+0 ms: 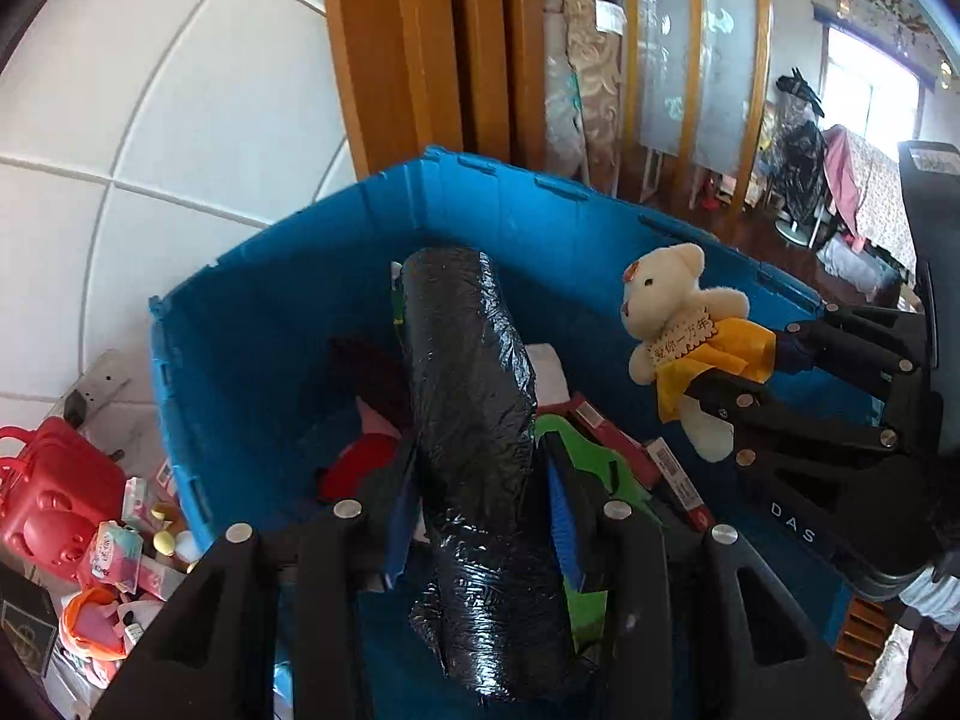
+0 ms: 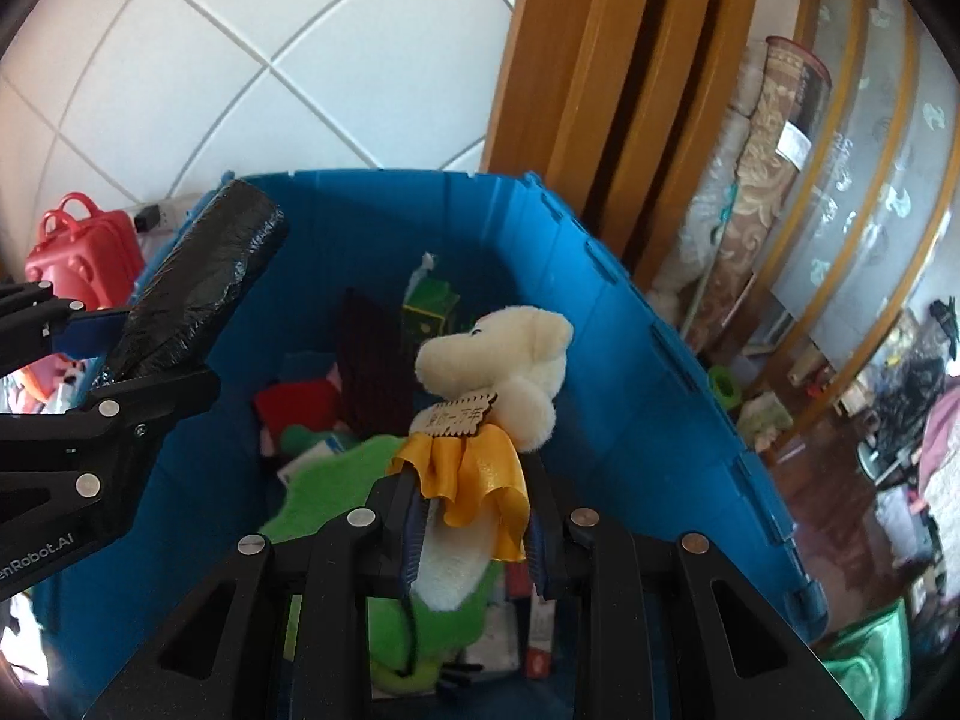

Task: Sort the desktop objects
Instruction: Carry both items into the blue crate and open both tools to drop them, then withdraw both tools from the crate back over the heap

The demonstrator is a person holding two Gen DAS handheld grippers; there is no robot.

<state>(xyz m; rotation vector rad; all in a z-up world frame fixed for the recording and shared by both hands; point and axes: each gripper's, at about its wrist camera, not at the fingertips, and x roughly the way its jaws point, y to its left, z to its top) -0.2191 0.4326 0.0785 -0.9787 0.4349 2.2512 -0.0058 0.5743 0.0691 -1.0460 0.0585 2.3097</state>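
My left gripper (image 1: 480, 516) is shut on a black roll of plastic bags (image 1: 474, 420) and holds it upright over the blue crate (image 1: 252, 312). The roll also shows in the right wrist view (image 2: 198, 288). My right gripper (image 2: 474, 528) is shut on a cream teddy bear (image 2: 510, 360) in a yellow skirt and holds it above the crate (image 2: 630, 372). The bear shows at the right of the left wrist view (image 1: 678, 324), with the right gripper (image 1: 756, 378) behind it.
The crate holds a green plush item (image 2: 336, 492), red cloth (image 2: 294, 402), a dark knit piece (image 2: 372, 360) and boxes. A red toy case (image 1: 54, 492) and small packets (image 1: 120, 552) lie on the table left of the crate. A wooden door frame (image 1: 408, 48) stands behind.
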